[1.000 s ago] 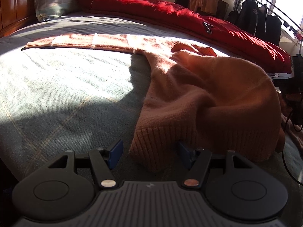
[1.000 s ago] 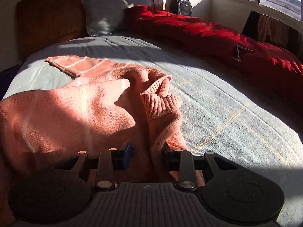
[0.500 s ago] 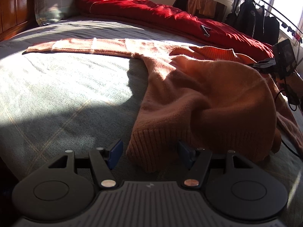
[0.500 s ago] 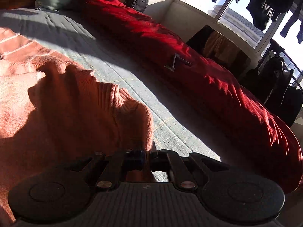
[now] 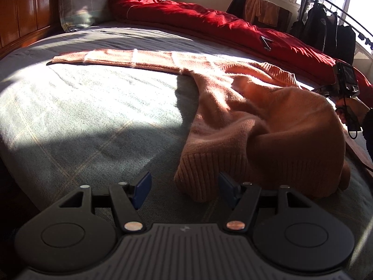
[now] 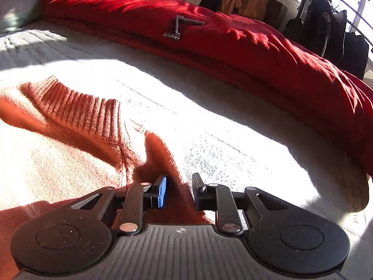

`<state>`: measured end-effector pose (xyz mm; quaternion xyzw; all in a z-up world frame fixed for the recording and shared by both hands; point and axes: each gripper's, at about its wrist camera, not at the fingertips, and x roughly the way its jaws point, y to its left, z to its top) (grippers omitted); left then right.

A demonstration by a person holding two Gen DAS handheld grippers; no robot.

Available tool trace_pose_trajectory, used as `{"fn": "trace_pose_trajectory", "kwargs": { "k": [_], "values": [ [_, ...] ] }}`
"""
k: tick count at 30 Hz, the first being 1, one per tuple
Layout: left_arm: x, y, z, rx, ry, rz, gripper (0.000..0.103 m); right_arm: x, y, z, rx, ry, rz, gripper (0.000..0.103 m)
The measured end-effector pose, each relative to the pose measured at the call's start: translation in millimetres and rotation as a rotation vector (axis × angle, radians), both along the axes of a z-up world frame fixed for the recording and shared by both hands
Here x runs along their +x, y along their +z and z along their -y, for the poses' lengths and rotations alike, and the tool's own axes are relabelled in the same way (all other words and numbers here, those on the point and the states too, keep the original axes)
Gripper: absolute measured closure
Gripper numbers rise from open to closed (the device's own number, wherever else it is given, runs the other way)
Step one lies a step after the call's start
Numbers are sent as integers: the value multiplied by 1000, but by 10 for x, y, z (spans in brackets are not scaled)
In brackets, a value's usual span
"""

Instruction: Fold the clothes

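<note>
An orange knitted sweater [image 5: 268, 121] lies bunched on the grey bed cover [image 5: 93, 116], with one sleeve [image 5: 130, 58] stretched out flat to the left. My left gripper [image 5: 184, 191] is open low over the cover, and the ribbed hem corner [image 5: 198, 182] sits between its fingers without being pinched. In the right wrist view, my right gripper [image 6: 178, 190] has its jaws opening. A raised fold of the sweater [image 6: 160, 154] stands between them, beside the ribbed collar [image 6: 81, 109]. The hand holding that gripper [image 5: 349, 107] shows at the right edge of the left wrist view.
A red duvet [image 6: 233, 53] runs along the far side of the bed, with a small metal crank [image 6: 179, 29] lying on it. A pillow [image 5: 86, 2] and wooden headboard [image 5: 23, 11] are at the far left. Dark clothes [image 5: 326, 30] hang by the window.
My right gripper swung right across the sweater toward the red duvet, shut on a fold, then parted again. The sweater body bunched higher. My left gripper stayed in place, open.
</note>
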<state>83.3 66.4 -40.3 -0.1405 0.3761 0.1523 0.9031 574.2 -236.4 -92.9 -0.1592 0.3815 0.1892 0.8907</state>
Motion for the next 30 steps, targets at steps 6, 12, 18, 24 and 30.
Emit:
{"fn": "trace_pose_trajectory", "kwargs": {
  "k": [6, 12, 18, 24, 30],
  "values": [
    [117, 38, 2, -1, -22, 14, 39, -244, 383, 772, 245, -6, -77, 54],
    [277, 150, 84, 2, -94, 47, 39, -725, 456, 1501, 285, -40, -79, 54],
    [446, 265, 166, -2, -155, 68, 39, -1358, 296, 2139, 256, -169, -79, 54],
    [652, 355, 324, -5, -251, 88, 35, -2100, 224, 2734, 258, -260, -67, 54],
    [847, 413, 543, 8, -354, 98, 34, -2460, -97, 3077, 243, -302, -113, 45]
  ]
}}
